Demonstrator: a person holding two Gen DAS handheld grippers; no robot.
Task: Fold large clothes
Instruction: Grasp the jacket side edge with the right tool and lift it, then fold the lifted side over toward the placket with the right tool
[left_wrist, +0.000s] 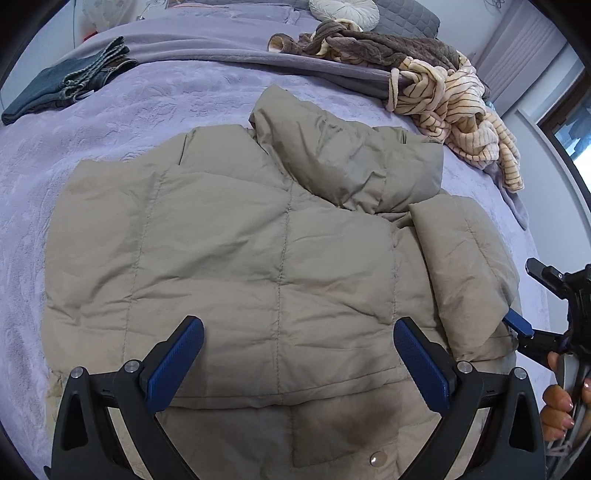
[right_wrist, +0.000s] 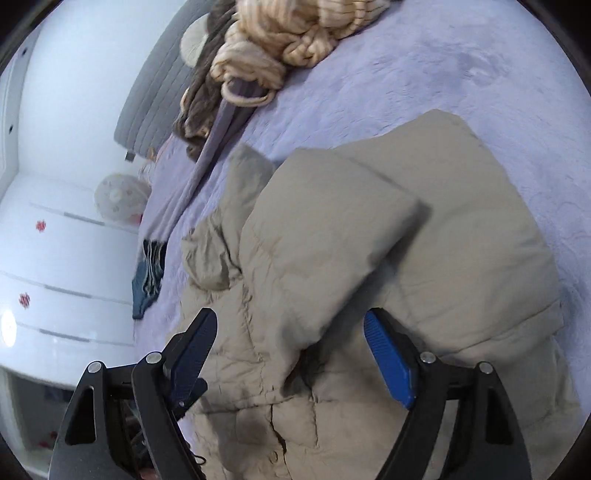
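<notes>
Both wrist views look steeply down, close over the same tan jacket (left_wrist: 258, 258) (right_wrist: 369, 258) on the bed (left_wrist: 110, 122).

Beige quilted puffer jacket (left_wrist: 236, 258), spread on lilac bedspread (left_wrist: 110, 110), sleeve folded inward

A bed (left_wrist: 140, 110) with a lilac plush cover carries a beige puffer jacket (left_wrist: 240, 258) spread across its middle. Folded jeans (left_wrist: 66, 88) lie near its left edge. A striped cream garment (left_wrist: 454, 107) and a brown fleece (left_wrist: 376, 44) lie heaped toward the head end, beside a round pillow (left_wrist: 343, 13).

Soft, even daylight with faint shadows; strong fisheye bending and dark corners; the right wrist view is motion-blurred.
</notes>
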